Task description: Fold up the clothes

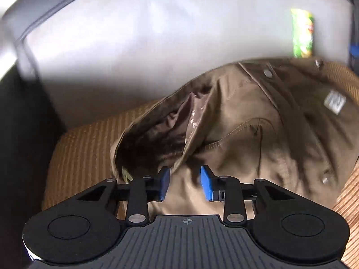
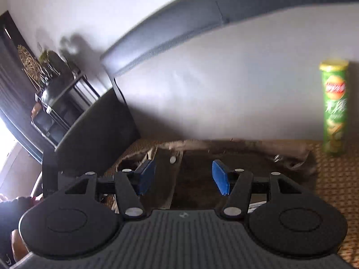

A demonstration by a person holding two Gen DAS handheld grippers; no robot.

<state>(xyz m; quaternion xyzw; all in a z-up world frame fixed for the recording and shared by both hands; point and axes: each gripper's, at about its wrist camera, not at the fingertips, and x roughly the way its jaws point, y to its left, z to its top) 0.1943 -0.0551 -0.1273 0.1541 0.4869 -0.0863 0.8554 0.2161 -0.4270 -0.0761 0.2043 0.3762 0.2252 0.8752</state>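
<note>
We see a woven mat (image 1: pixel 85 148) on the surface in front of a pale wall (image 1: pixel 134 56), and on it lies a crumpled brown jacket (image 1: pixel 246 123), its snap buttons and dark lining showing. Our left gripper (image 1: pixel 184 183) hangs over the jacket's near edge, tongs apart with cloth between them. Our right gripper (image 2: pixel 184 177) stands wide, gripping nothing, above the jacket. A green chip can (image 2: pixel 334 107) stands upright at the wall, just beyond the jacket.

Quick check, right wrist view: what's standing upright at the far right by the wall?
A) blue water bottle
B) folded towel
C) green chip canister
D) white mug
C: a tall green chip canister stands upright on the woven mat against the pale wall, just past the brown garment.
</note>
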